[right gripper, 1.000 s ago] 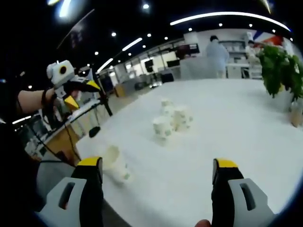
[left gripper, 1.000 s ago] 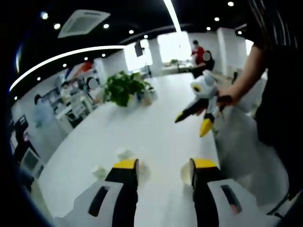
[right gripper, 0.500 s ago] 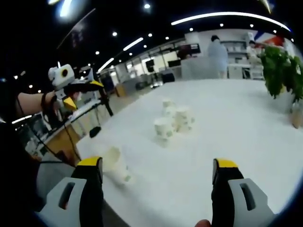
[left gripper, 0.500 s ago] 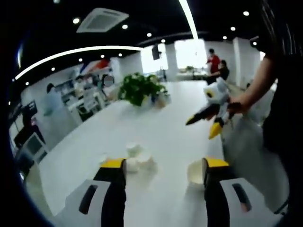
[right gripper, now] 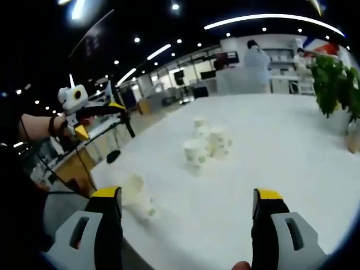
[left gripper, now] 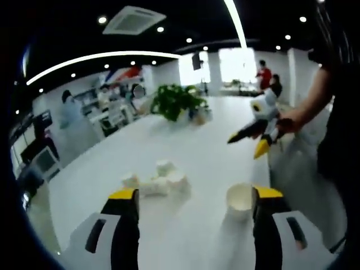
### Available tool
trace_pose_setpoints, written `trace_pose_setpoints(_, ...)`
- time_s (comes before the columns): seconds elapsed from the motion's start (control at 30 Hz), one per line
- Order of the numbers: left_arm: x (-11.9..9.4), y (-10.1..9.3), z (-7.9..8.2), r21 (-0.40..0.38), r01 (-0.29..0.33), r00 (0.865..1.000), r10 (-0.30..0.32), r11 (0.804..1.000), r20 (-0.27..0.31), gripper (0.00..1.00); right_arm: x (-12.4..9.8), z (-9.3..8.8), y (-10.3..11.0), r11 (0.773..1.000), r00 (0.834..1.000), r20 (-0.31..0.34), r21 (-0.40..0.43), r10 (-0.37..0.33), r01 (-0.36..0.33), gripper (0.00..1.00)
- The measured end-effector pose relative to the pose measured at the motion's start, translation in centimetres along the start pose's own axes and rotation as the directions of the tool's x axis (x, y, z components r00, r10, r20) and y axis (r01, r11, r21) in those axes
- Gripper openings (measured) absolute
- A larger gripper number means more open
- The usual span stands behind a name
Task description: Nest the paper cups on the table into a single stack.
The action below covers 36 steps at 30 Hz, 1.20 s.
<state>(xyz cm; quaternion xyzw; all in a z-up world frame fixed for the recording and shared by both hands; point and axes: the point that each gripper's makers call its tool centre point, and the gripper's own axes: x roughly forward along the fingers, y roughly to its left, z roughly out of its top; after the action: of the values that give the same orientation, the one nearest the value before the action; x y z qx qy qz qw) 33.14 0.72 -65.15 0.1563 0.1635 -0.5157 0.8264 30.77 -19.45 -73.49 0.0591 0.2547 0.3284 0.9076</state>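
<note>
The paper cups sit on my big white table. A bunch of cups stands together near the middle of the table, and one lone cup stands apart from the bunch, close to the table's edge.

In the left gripper view I count about four cups in the bunch, though they blur together. The lone cup shows its round open mouth here, just beside my right-hand jaw. In the right gripper view the bunch again looks like four cups, standing upright, with small green marks on their sides. The lone cup looks see-through and blurry there, just beside my left-hand jaw.

The cups are white, smooth and round, wider at the top. The table is smooth and plain.

My left gripper has its two jaws wide apart and holds nothing. My right gripper is the same, jaws wide apart, nothing between them. All the jaws are black with yellow tips.

The left gripper view shows my other gripper held up past the lone cup. The right gripper view shows my other gripper up in the air, off the table's edge.

A leafy green plant stands far beyond the bunch. People stand past the table.
</note>
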Motion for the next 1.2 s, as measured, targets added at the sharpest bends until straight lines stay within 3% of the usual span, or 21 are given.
trace_pose_setpoints(0.4, -0.1, 0.5, -1.2, -0.014, -0.018, 1.0, 0.018, 1.0, -0.007, 0.99, 0.6, 0.2, 0.2, 1.0, 1.0, -0.005, -0.005, 0.008, -0.008, 0.95)
trace_pose_setpoints(0.77, -0.3, -0.1, -2.2, -0.053, -0.005, 1.0, 0.005, 0.999, -0.005, 0.98, 1.4, 0.8, 0.2, 1.0, 1.0, -0.008, -0.019, 0.013, -0.013, 0.95)
trace_pose_setpoints(0.9, -0.3, 0.1, -2.8, -0.075, -0.014, 1.0, 0.013, 0.997, -0.012, 0.98, 2.6, 2.1, -0.1, 0.999, 1.0, 0.006, -0.032, 0.012, -0.012, 0.95)
trace_pose_setpoints(1.2, -0.4, 0.5, -3.6, -0.091, -0.041, 0.999, 0.038, 0.995, -0.033, 0.98, 6.6, 4.8, -0.7, 0.991, 0.999, -0.026, -0.132, 0.023, -0.027, 0.88)
